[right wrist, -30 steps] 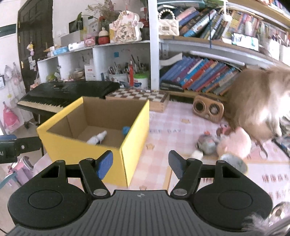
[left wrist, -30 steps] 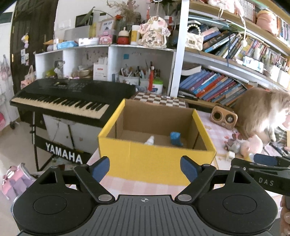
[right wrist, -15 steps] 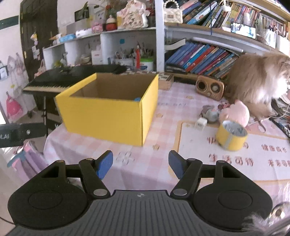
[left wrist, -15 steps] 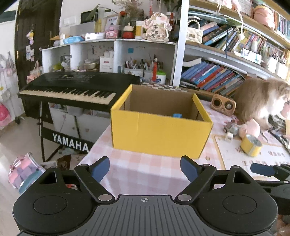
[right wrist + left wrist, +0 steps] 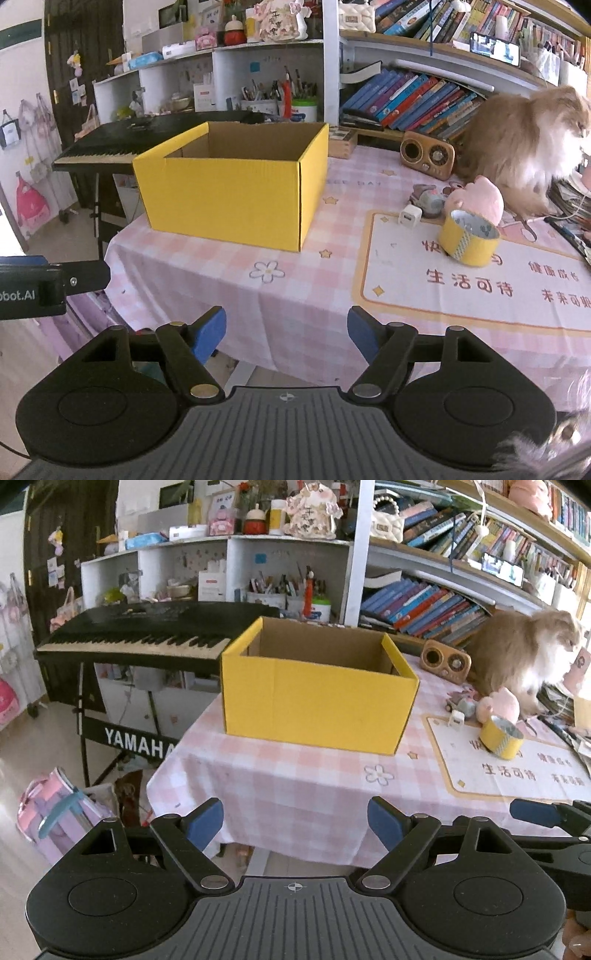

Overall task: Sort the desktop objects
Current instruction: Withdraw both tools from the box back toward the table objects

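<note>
A yellow cardboard box (image 5: 236,192) is sitting open-topped on the left part of the desk (image 5: 295,295), its plain brown inside showing and its contents hidden behind the near wall from both views. To its right, well apart, a roll of yellow tape (image 5: 469,238) is standing tilted on a cream mat with red characters (image 5: 480,280), and just behind it a small white charger cube (image 5: 408,218), a grey toy (image 5: 428,199) and a pink plush (image 5: 478,201) are clustering together. The left gripper (image 5: 295,821) is hanging off the near desk edge with its blue pads spread wide and nothing between them. The right gripper (image 5: 287,328) is hovering beside it, its jaws opening, also with nothing between the pads. The near strip of the pink checked cloth, between the box front and the desk edge, is lying bare, as is the band between the box and the mat. The box is sitting close to the desk's left edge, where the cloth is draping down. A fluffy tan cat (image 5: 524,147) is occupying the far right corner, next to a small wooden radio (image 5: 426,155). Behind the desk a black Yamaha keyboard (image 5: 147,631) is standing on its stand, with white cubby shelves (image 5: 221,568) and rows of leaning books (image 5: 410,99) behind.
</note>
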`<state>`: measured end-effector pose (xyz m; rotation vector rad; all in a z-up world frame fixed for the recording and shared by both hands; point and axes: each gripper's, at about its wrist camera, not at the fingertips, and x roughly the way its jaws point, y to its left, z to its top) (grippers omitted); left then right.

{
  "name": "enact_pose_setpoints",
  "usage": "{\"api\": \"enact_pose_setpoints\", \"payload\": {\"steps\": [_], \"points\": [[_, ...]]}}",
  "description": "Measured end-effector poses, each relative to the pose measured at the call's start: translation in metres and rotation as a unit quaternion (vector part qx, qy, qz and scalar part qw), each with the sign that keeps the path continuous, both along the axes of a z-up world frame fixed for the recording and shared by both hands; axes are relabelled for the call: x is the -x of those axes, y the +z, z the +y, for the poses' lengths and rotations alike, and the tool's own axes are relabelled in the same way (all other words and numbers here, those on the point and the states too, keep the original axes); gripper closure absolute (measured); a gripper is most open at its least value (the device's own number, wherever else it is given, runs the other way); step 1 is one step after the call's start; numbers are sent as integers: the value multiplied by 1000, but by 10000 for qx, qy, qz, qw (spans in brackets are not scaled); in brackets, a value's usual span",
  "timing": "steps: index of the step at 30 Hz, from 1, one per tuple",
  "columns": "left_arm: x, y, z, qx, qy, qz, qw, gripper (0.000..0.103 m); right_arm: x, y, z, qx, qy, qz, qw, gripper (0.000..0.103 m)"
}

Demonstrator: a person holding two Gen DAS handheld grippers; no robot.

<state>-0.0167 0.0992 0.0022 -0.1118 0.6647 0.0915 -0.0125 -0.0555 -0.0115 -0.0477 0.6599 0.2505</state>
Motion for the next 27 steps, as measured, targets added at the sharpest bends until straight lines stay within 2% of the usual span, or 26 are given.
{"api": "enact_pose_setpoints", "payload": {"steps": [14,27], "points": [[-10,-9,-33,41,-642,199,9977,15,16,-8,-31,-10,-554,150,9984,27],[-42,-16,-83,57,-1262,383,9912,15,6,-13,-78,-16,-1175,315,9926,26]]}}
